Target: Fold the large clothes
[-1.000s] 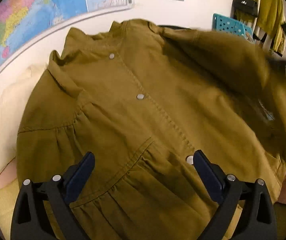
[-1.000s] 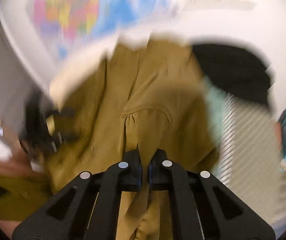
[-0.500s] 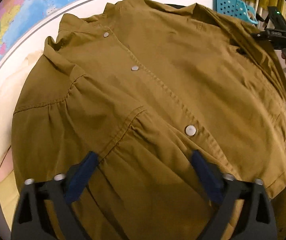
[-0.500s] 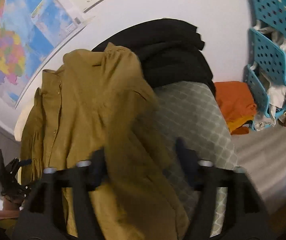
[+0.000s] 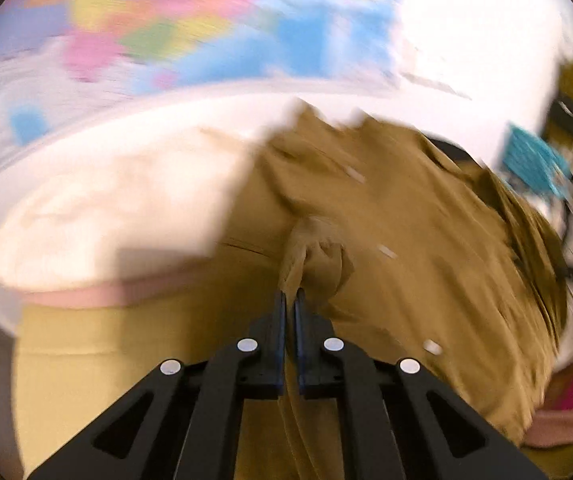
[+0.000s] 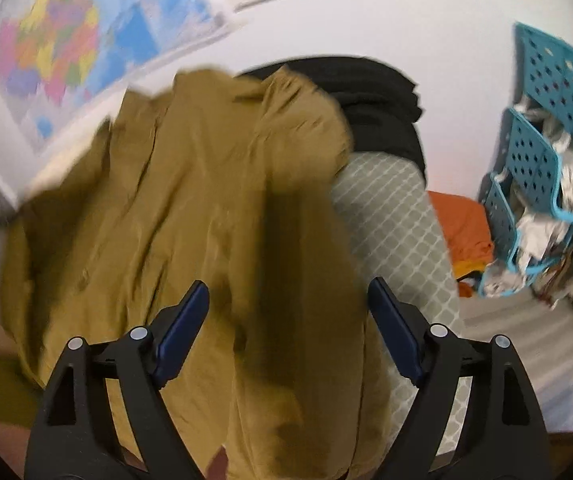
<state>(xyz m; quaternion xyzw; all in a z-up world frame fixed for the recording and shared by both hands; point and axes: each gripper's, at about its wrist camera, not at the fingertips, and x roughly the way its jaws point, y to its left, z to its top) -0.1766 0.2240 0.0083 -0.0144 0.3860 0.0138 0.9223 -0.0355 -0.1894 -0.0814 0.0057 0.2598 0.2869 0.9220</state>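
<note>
Two tongs work over one mustard-brown shirt (image 6: 190, 208), a soft woven garment with round snap buttons, spread front-up across a padded board whose cover (image 6: 390, 216) carries a grey-and-white diamond pattern. Left tongs (image 5: 290, 300) point steeply downward and have just snapped closed; their dark blue pads are clenched on a bunched pinch of the shirt's cloth, which puckers into a small crumpled knot right at the tips, and the left view is smeared with blur. Right tongs (image 6: 288, 300) tilt more gently downward above the shirt's near edge and have just been spreading apart; they now stand released, the two blue pads wide on either side of the fabric without pressing it. Beyond the shirt lies a heap of black cloth (image 6: 370, 92), and an orange garment (image 6: 462, 224) sits beside a turquoise perforated plastic rack (image 6: 534, 152). On the white wall hangs a brightly coloured map (image 6: 66, 40).
</note>
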